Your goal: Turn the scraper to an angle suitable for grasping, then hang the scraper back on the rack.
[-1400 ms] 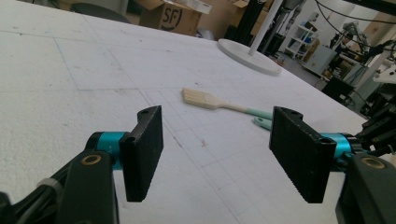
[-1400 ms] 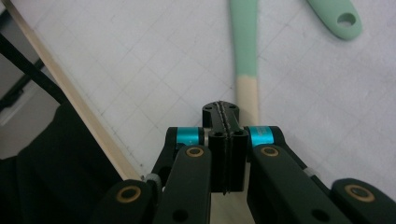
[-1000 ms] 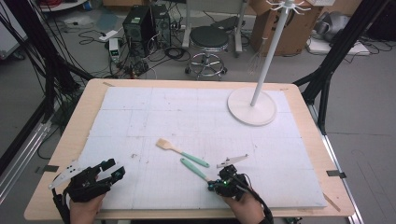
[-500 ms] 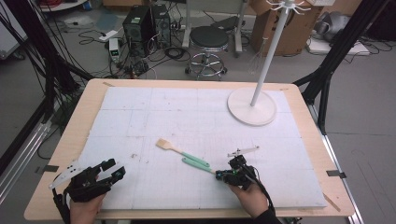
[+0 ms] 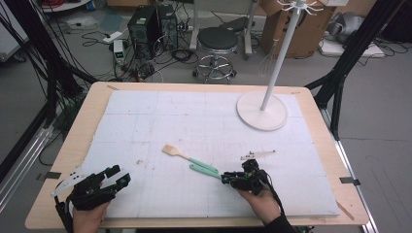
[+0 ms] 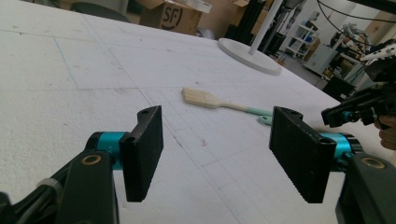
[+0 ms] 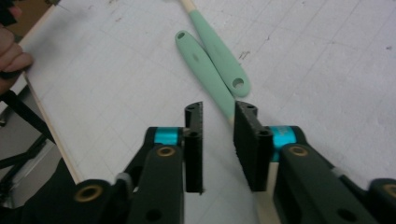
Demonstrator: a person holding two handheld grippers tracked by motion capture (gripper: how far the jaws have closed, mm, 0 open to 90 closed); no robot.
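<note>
The right gripper (image 7: 218, 121) has just been parting its jaws around 1 of 2 mint-handled brushes (image 7: 205, 70) at mid-table; that brush's far end is hidden beneath. The left gripper (image 6: 215, 154) stands spread, holding nothing.

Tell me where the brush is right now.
In the high view the brush lies mid-table on the white mat, its green handle running toward the right gripper, alongside a second green handle.
</note>
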